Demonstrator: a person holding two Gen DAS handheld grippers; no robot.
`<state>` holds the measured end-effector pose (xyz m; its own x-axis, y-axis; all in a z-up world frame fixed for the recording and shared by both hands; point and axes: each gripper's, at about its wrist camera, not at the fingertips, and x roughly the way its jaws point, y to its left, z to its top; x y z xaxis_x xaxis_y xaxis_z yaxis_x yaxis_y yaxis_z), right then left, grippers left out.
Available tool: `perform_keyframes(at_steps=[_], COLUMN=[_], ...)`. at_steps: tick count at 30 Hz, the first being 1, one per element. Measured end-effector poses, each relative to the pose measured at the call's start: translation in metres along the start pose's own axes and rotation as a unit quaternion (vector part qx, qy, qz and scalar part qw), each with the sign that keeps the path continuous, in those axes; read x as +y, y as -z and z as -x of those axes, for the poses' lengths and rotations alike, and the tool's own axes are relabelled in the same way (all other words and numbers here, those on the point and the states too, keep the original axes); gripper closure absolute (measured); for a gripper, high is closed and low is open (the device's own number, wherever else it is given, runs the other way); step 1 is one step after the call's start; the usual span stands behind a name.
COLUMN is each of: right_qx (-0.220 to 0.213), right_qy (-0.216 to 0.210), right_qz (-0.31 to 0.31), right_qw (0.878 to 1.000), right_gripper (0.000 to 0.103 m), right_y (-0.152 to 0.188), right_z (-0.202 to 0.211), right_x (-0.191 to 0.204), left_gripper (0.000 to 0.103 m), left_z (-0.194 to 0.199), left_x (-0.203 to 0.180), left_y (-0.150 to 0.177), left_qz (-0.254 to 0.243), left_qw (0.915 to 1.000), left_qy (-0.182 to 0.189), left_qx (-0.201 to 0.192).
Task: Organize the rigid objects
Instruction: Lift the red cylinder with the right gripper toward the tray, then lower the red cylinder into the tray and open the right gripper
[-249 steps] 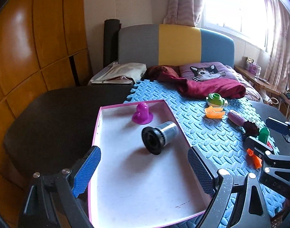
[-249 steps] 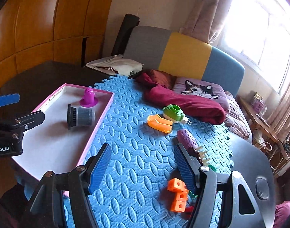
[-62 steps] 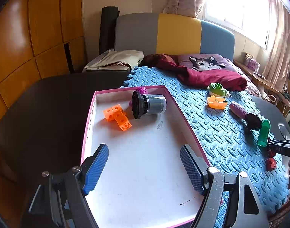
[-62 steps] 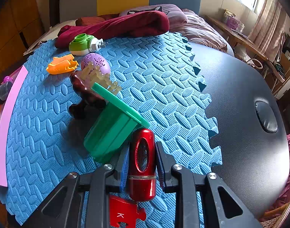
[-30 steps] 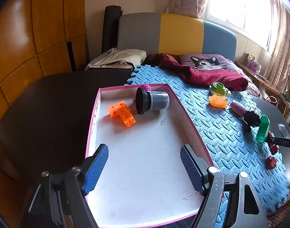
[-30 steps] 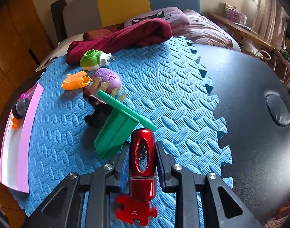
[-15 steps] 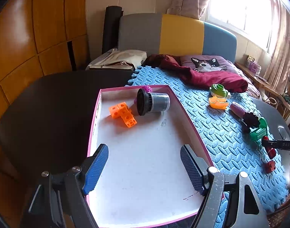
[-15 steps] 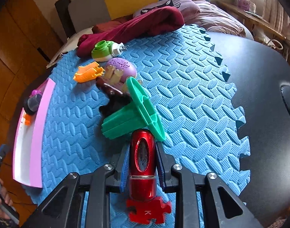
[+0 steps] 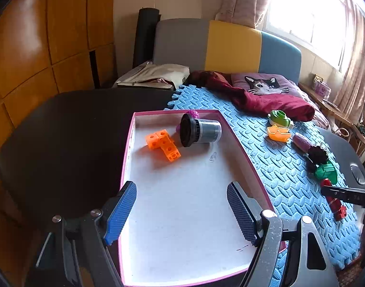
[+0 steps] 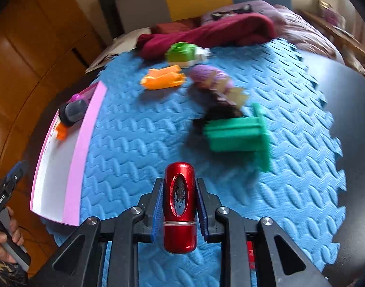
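The right gripper (image 10: 180, 205) was clenched on a red capsule (image 10: 180, 205), both pads pressed flat against its sides. Half a second before, the capsule had sat low over the blue foam mat (image 10: 139, 148) with a red puzzle piece just under it; now the gripper had swung toward ten o'clock, and the pink-rimmed tray (image 10: 83, 143) filled more of the right wrist view. The green block (image 10: 237, 134), which had leaned against the capsule a second earlier, had tipped over and lay on its side at one o'clock, apart from the grip. The view was blurred by motion.

The left gripper (image 9: 182, 212) hung over the near end of the tray (image 9: 128, 167) with its jaws released and wide apart, holding nothing, as in the earlier frames. Inside the tray, at twelve o'clock, lay the orange bricks (image 9: 163, 144), the grey cylinder (image 9: 200, 132) and a purple toy (image 9: 192, 113) behind it.

The carry looked well begun. The capsule appeared bound for the tray, while the green block, the orange piece (image 10: 163, 80), the brush (image 10: 216, 81) and the green plug (image 10: 182, 52) remained on the mat.
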<state>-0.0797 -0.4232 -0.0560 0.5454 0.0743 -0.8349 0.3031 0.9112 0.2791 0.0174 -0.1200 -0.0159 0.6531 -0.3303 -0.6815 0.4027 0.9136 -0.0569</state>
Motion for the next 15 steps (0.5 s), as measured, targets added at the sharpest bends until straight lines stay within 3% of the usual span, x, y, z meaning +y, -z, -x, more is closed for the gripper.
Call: perform_keyframes(at_steps=[15], right_qx=[-0.027], right_qy=[-0.026], right_qz=[0.059], right_qw=[0.998], right_gripper=[0.078], right_y=[-0.004], right_z=[-0.015], right_x=[0.070], left_gripper=[0.024], left_z=[0.000], left_x=[0.023], left_y=[0.007], left_qz=[0.021], left_qw=[0.9996], left_qy=[-0.017], left_qx=[0.004])
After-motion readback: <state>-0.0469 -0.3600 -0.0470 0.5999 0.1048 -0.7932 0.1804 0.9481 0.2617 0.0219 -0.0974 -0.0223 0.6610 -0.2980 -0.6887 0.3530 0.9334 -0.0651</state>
